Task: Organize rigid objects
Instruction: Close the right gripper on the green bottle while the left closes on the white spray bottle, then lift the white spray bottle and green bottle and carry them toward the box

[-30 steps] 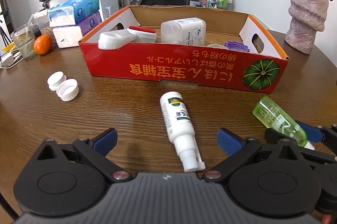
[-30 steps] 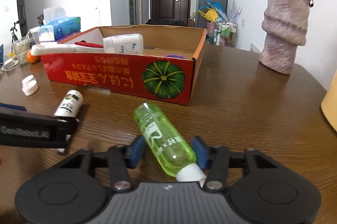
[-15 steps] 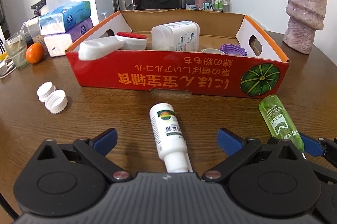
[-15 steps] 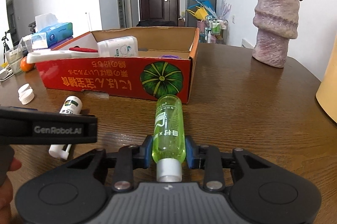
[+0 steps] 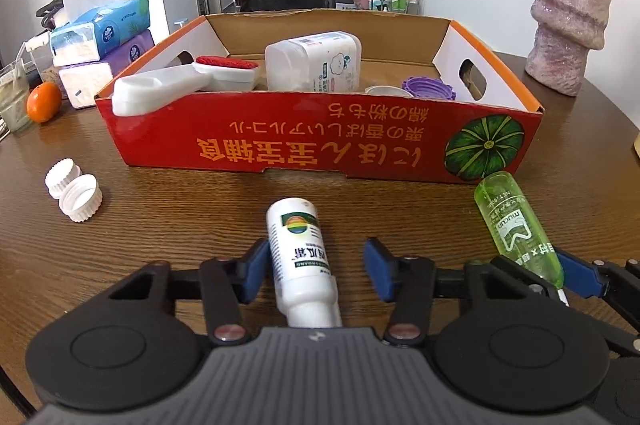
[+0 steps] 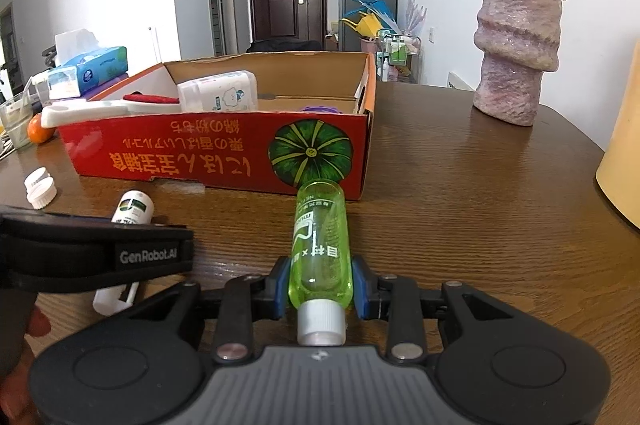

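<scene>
My right tool (image 6: pixel 319 287) is clamped on the green bottle (image 6: pixel 320 245), both pads pressed against its lower body just above the white cap, with the bottle's base pointing at the red box (image 6: pixel 224 149). The bottle lies on the desk (image 6: pixel 480 225), its far end close to the box's front wall.

My left tool (image 5: pixel 314 275) is closing around the white bottle (image 5: pixel 300 249), which lies on the desk between the jaws. The left pad looks to be at the bottle's side, but there is a clear gap on the right, so I don't count it as gripped.

To do this well, I would let the left jaws finish closing before lifting, and keep the tool centred so the bottle is not shoved sideways or rolled by one pad arriving first. The grip sits on the label, above the narrower neck, which seems a good place: the body is wider and less likely to slip.

Both bottles are round and smooth, so I'd lift them level and clear the box's front wall fully before going in. Inside, the open floor in the middle and right, beyond the purple lid (image 5: pixel 428 91), looks like the easiest place to set them down.
</scene>
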{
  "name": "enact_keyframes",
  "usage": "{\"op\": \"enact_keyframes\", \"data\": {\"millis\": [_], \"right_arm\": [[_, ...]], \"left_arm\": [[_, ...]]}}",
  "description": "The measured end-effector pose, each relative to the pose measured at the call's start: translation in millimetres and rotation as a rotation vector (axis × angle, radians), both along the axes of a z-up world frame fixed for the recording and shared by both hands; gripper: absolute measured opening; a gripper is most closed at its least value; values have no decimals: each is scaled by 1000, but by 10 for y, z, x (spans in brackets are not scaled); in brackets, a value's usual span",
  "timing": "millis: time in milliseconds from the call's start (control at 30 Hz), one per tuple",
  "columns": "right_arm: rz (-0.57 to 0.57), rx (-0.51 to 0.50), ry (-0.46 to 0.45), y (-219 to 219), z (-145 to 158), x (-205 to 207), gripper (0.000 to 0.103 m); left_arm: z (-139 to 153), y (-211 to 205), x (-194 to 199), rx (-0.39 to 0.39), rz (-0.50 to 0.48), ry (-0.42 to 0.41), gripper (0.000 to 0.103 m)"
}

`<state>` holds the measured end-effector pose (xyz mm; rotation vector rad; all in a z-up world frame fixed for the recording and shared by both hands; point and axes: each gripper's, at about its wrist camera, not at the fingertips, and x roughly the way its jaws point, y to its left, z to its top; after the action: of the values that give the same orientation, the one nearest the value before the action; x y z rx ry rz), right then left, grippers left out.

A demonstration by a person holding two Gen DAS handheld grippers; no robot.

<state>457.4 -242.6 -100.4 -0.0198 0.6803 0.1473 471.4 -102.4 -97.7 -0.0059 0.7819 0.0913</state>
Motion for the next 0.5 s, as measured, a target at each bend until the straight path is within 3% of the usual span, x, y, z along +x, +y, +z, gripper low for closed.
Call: {"op": "enact_keyframes", "data": {"millis": [133, 500], "right_arm": [[-17, 0, -3, 28, -3, 23, 30], [-42, 17, -26, 35, -16, -5, 30]], "left_arm": [[6, -4, -11, -3, -12, -7, 29], [32, -19, -38, -10, -40, -9, 28]]}}
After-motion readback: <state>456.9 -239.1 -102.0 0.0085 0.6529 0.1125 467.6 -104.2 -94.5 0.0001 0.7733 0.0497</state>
